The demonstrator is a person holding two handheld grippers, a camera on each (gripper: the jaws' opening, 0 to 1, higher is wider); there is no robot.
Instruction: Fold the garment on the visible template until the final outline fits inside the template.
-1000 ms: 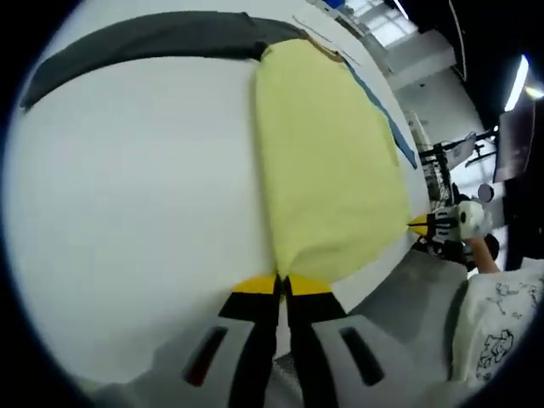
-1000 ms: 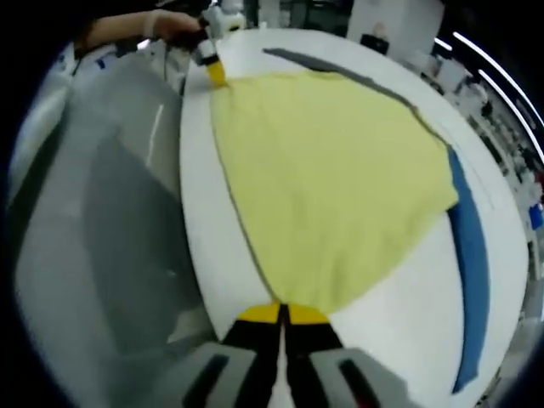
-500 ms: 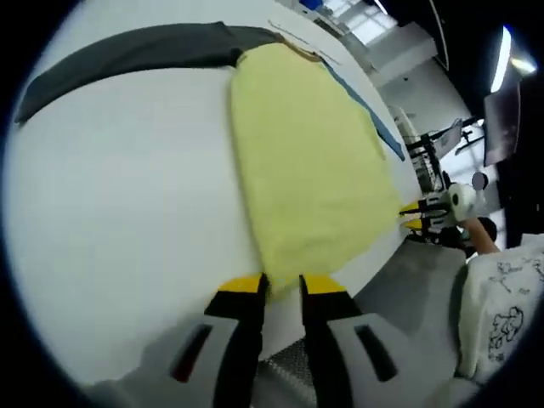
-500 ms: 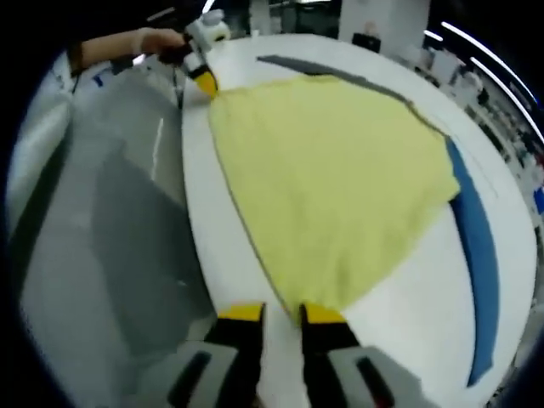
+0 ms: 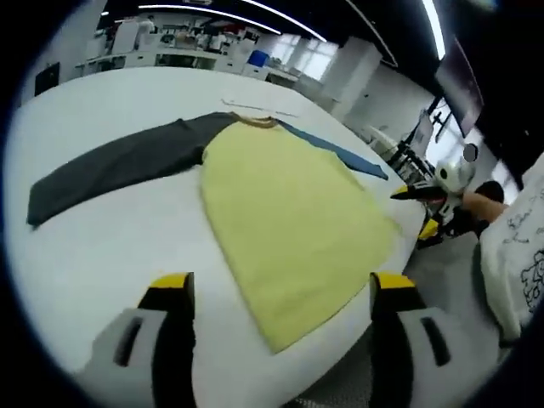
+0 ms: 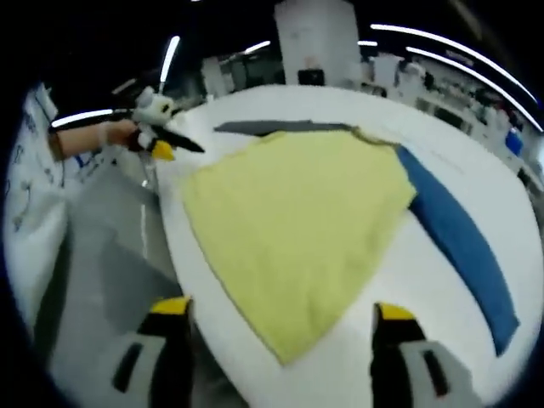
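My left tool [image 5: 280,289] has its jaws spread wide and holds nothing; they frame the near corner of the pale yellow fabric garment [image 5: 285,212], which lies flat on the white worktop [image 5: 93,246]. In the left gripper view I see a dark grey sleeve [image 5: 119,166] stretched out across the worktop and a blue sleeve [image 5: 336,149] along the garment's far edge. The right tool [image 5: 421,194] shows in that same view, held in a hand beyond the worktop's edge, apart from the cloth.

My right tool's jaws are also wide apart and empty, flanking another corner of the yellow garment [image 6: 297,221]. In the right gripper view the blue sleeve [image 6: 459,246] runs along the worktop [image 6: 399,340] beside the yellow body, and the left tool [image 6: 166,144] sits off the worktop's rim, clear of the fabric.
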